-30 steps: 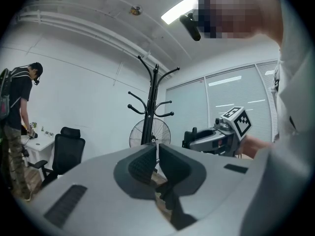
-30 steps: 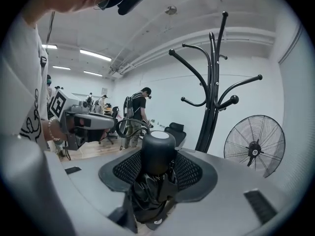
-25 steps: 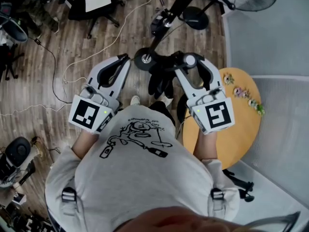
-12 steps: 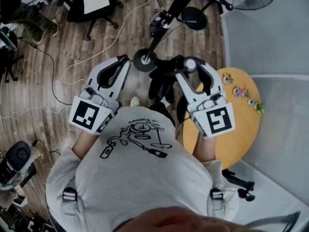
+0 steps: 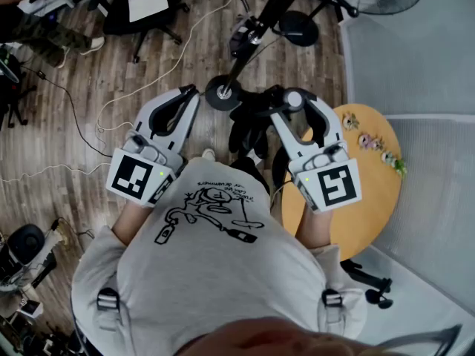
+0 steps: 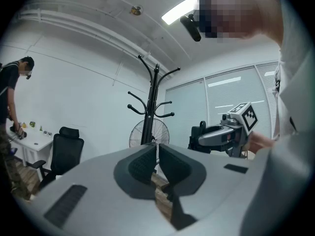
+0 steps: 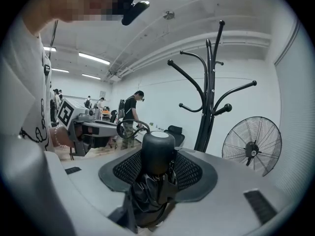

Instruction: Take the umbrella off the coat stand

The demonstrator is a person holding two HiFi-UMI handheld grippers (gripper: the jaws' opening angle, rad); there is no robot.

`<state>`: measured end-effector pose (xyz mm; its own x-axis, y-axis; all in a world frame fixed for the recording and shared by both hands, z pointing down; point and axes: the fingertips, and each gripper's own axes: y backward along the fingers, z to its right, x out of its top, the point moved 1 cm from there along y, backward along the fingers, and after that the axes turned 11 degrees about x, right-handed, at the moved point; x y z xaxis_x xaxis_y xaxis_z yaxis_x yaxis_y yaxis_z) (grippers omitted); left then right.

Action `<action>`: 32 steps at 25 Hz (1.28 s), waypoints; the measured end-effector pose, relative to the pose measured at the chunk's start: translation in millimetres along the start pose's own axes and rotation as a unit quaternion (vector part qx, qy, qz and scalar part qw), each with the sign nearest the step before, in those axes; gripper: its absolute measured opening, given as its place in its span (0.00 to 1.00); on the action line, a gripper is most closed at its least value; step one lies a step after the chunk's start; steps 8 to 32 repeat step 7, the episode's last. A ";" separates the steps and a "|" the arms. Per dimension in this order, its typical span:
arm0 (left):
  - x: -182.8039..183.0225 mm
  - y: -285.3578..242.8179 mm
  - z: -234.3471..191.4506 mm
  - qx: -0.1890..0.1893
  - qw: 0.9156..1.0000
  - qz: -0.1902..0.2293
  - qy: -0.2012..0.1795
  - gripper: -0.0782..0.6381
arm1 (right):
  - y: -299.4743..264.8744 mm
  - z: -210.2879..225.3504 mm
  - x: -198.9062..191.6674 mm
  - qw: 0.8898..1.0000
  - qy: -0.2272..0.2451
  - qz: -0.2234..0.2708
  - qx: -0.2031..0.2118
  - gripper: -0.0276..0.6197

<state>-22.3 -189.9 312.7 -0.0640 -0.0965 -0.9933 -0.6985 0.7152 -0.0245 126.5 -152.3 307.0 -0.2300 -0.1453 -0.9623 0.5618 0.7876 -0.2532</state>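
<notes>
My right gripper is shut on the round black handle of a folded black umbrella, whose fabric hangs below the jaws. In the right gripper view the umbrella handle stands upright between the mesh pads, clear of the black coat stand, whose hooks are bare. From the head view the coat stand slants up from its round base just ahead of both grippers. My left gripper is held level beside the right one, its jaws together with nothing between them.
A round wooden table with small figures sits at the right. A floor fan stands right of the coat stand. Office chairs, white and black cables on the wooden floor, and a person at a desk lie to the left.
Both grippers and the umbrella have stayed put. Only a person at the far top left of the head view has shifted.
</notes>
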 end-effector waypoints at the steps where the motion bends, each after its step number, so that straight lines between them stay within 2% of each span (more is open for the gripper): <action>1: -0.1 -0.1 0.2 0.000 1.000 0.000 0.000 0.14 | 0.1 0.1 -0.2 1.000 0.000 0.000 0.000 0.37; 32: 0.7 -0.7 0.8 -0.001 1.000 -0.002 0.001 0.14 | 1.6 1.6 1.6 1.000 -0.002 0.000 -0.002 0.37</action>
